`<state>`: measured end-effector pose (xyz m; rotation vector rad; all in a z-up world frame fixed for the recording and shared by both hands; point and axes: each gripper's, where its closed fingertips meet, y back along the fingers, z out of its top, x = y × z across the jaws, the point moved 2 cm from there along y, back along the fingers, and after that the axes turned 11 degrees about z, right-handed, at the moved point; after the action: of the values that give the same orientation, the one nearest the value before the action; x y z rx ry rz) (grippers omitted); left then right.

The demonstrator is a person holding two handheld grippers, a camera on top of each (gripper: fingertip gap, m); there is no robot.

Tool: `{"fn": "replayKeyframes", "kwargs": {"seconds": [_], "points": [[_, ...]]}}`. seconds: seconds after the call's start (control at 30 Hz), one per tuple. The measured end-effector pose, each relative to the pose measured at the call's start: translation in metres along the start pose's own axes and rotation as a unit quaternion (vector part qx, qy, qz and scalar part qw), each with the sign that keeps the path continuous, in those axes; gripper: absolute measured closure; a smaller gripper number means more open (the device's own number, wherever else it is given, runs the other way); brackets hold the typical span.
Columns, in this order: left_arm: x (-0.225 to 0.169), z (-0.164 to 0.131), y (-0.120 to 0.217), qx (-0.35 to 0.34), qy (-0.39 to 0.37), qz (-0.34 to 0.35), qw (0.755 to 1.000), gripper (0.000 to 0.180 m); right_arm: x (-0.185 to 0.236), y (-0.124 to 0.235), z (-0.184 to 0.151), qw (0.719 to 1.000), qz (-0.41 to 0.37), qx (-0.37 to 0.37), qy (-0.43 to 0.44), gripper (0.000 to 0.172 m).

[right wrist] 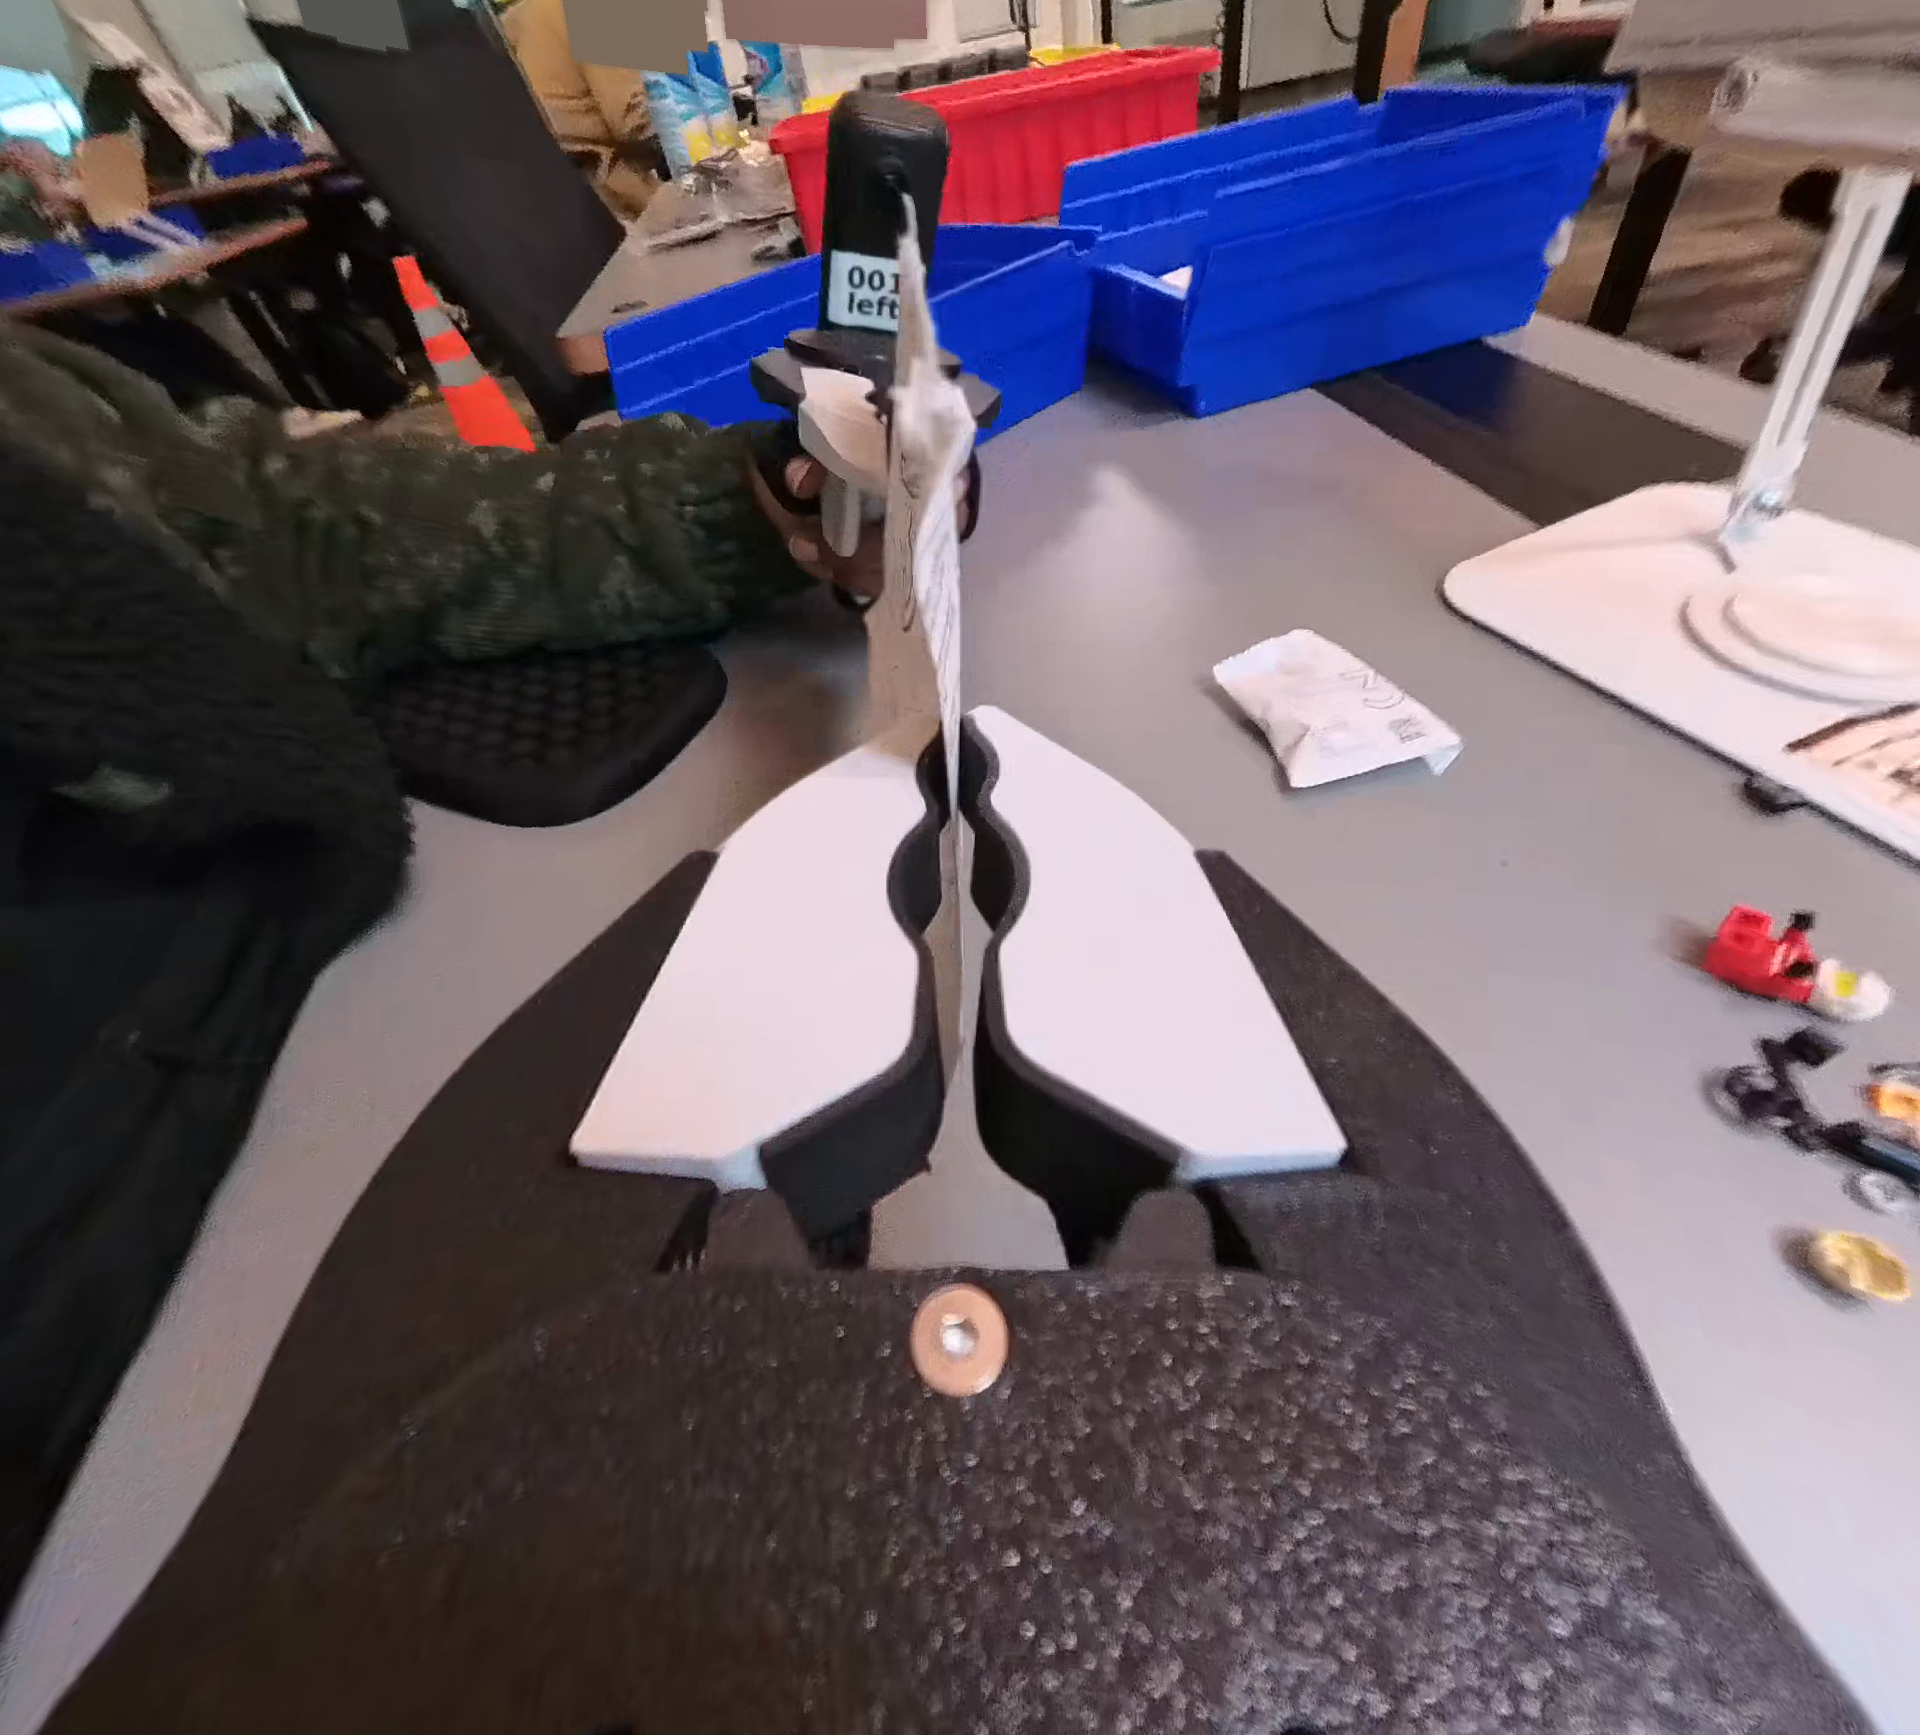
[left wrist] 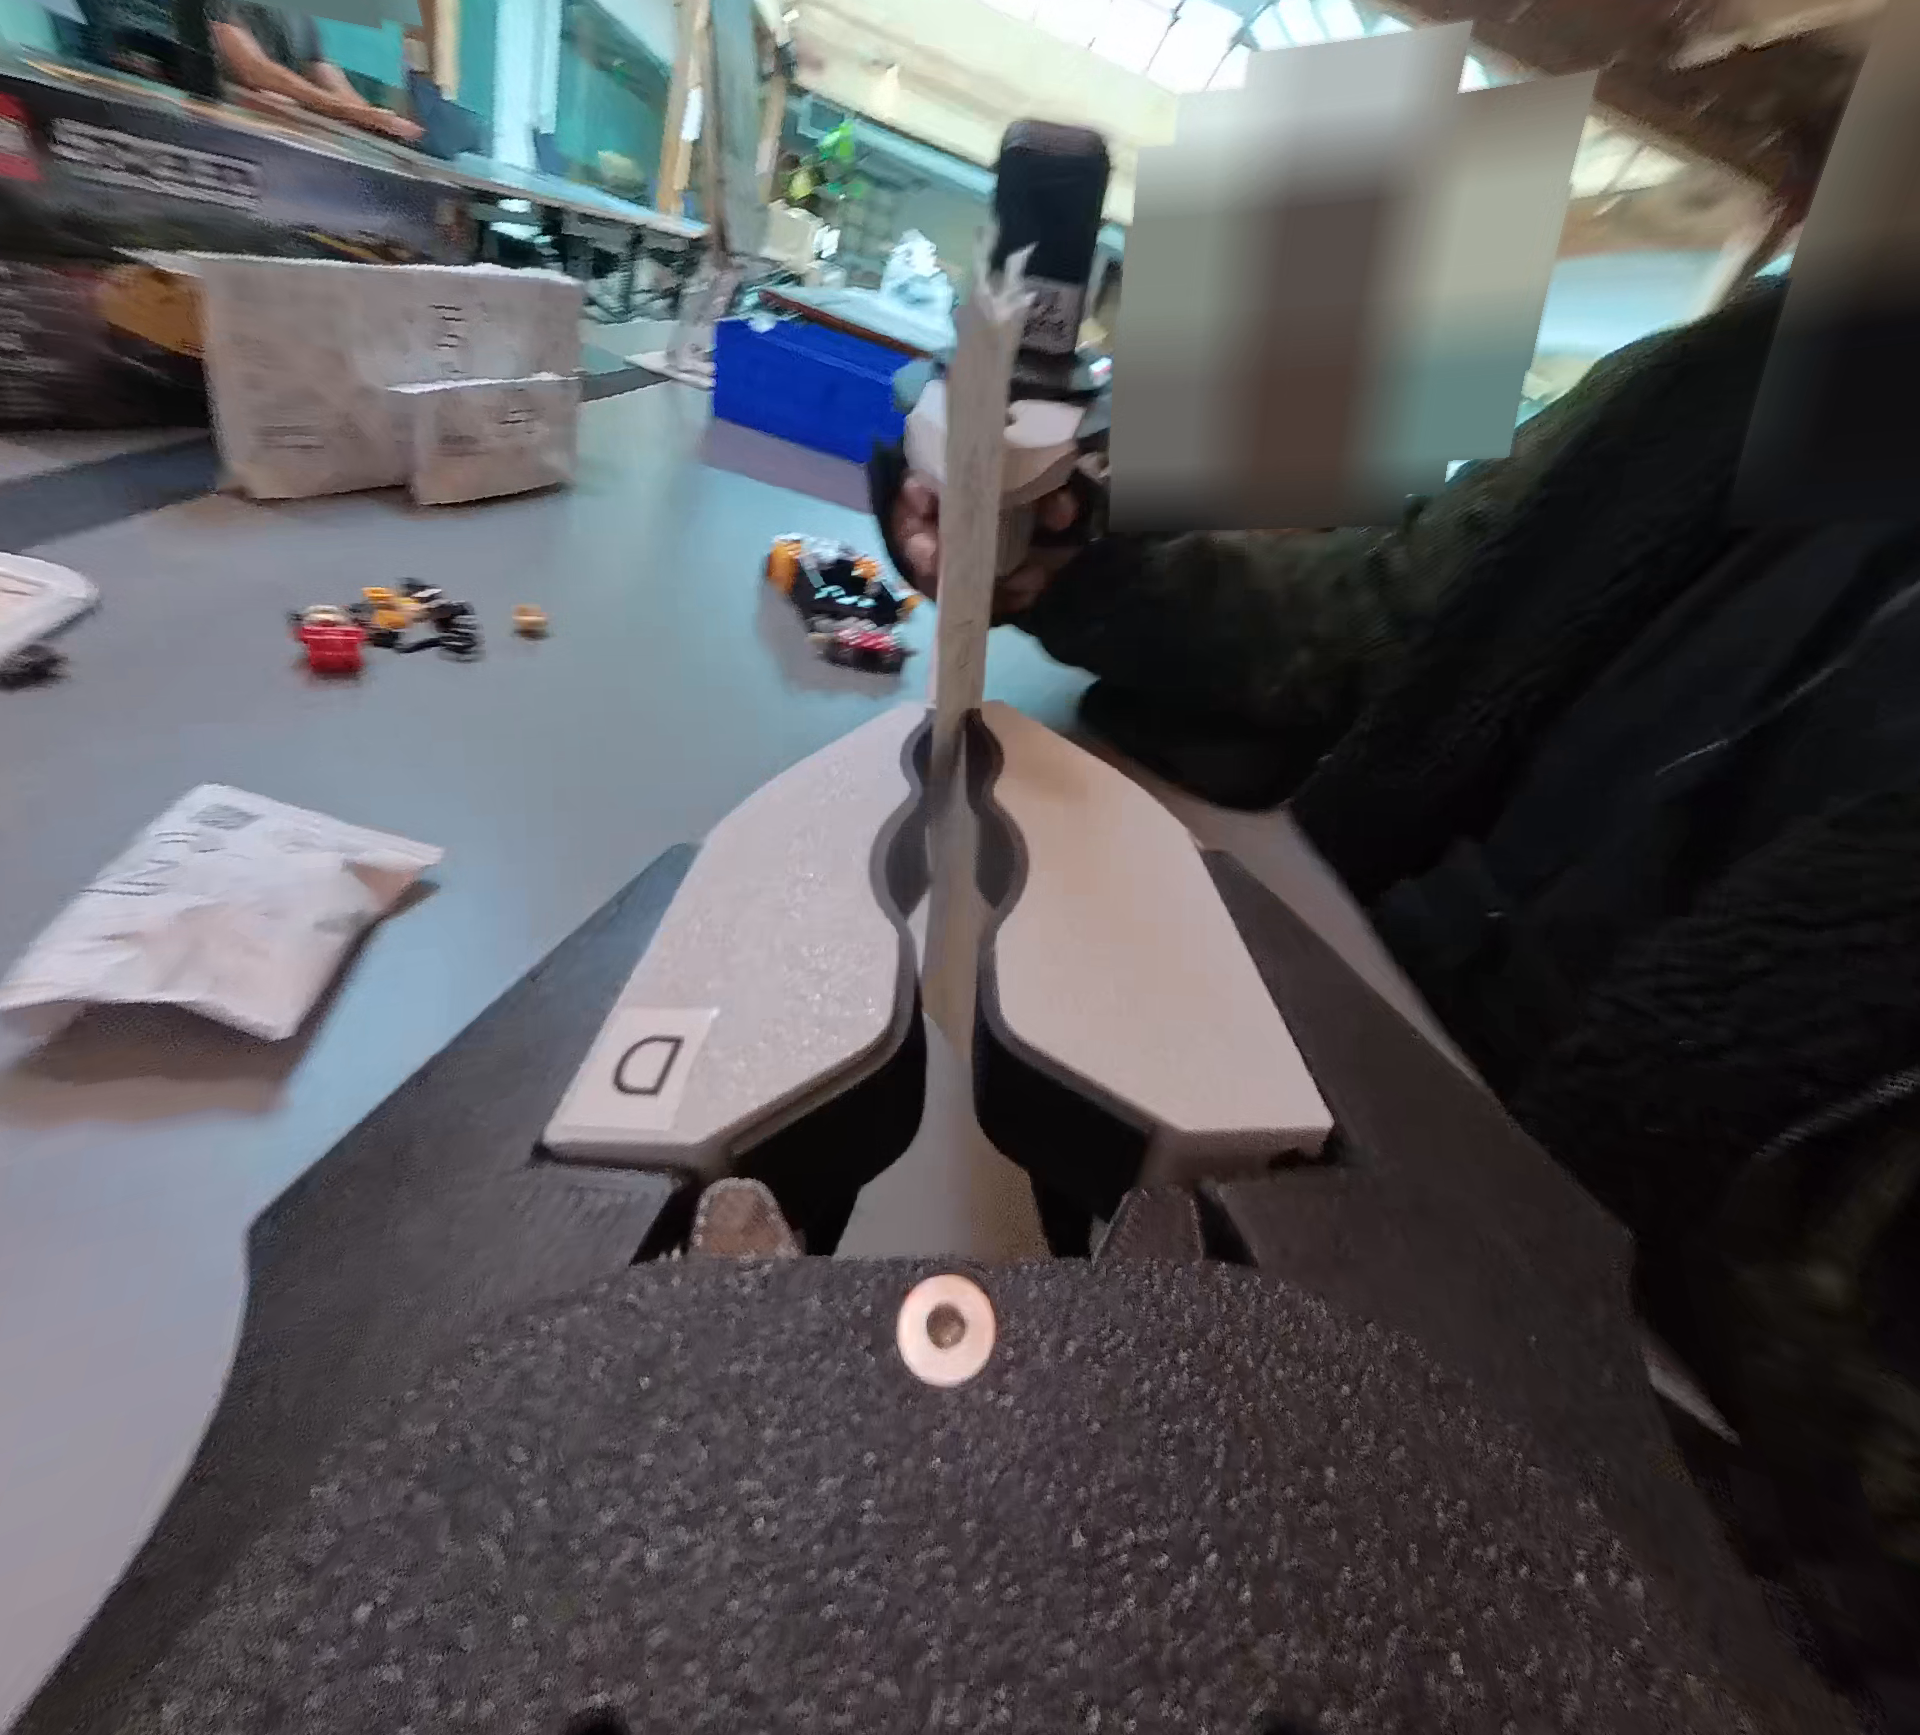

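Both grippers — left (left wrist: pixel 951 729), right (right wrist: pixel 954 729) — jaws clamped on one white paper packet (right wrist: pixel 925 542), stretched edge-on between them above the table (right wrist: pixel 1195 542).

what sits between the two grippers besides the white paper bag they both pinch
Nothing visible. The left gripper and right gripper face each other, both clamped on the white paper bag, which spans the gap above the grey table. The toy bricks lie off to the side.

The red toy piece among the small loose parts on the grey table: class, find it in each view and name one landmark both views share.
Left wrist view: red toy piece, middle left.
Right wrist view: it lies at the right edge.
Shared landmark: flat white paper pouch on the table.
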<state>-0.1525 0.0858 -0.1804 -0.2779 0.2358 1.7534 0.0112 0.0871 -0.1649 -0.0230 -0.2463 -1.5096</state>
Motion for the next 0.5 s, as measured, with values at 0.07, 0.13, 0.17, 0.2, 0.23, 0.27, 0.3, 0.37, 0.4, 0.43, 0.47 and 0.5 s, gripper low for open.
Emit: {"fn": "replayKeyframes", "kwargs": {"seconds": [0.07,0.13,0.17,0.2,0.23,0.27,0.3,0.37,0.4,0.43,0.47,0.5], "points": [[0.003,0.002,0.000,0.017,-0.045,0.051,0.998,0.168,0.001,0.005,0.002,0.999,-0.008,0.004,0.040,0.172],[0.002,0.005,0.001,0.036,-0.093,0.094,0.991,0.178,0.001,0.009,-0.003,0.998,-0.010,0.020,0.066,0.172],[0.001,0.004,0.000,0.049,-0.118,0.110,0.986,0.180,0.001,0.009,-0.007,0.997,-0.008,0.027,0.073,0.172],[0.000,0.001,-0.001,0.065,-0.140,0.125,0.980,0.180,0.001,0.009,-0.012,0.996,-0.003,0.037,0.077,0.172],[0.000,-0.003,-0.002,0.082,-0.156,0.132,0.975,0.180,0.000,0.008,-0.019,0.995,-0.001,0.053,0.081,0.172],[0.001,-0.008,-0.003,0.101,-0.168,0.139,0.971,0.180,-0.003,0.007,-0.028,0.993,-0.001,0.079,0.086,0.172],[0.002,-0.013,-0.003,0.114,-0.180,0.145,0.966,0.180,-0.006,0.006,-0.039,0.990,-0.008,0.107,0.090,0.172],[0.002,-0.021,-0.005,0.124,-0.200,0.141,0.962,0.180,-0.011,0.007,-0.048,0.988,-0.021,0.130,0.079,0.160],[0.001,-0.025,-0.006,0.130,-0.204,0.137,0.961,0.180,-0.010,0.008,-0.045,0.989,-0.023,0.132,0.068,0.144],[0.001,-0.028,-0.007,0.130,-0.209,0.135,0.960,0.180,-0.010,0.010,-0.038,0.988,-0.029,0.137,0.066,0.135],[0.001,-0.030,-0.008,0.131,-0.212,0.130,0.960,0.180,-0.009,0.014,-0.028,0.986,-0.041,0.140,0.080,0.130],[0.001,-0.032,-0.009,0.133,-0.214,0.127,0.959,0.180,-0.006,0.017,-0.016,0.983,-0.053,0.143,0.101,0.131]]}}
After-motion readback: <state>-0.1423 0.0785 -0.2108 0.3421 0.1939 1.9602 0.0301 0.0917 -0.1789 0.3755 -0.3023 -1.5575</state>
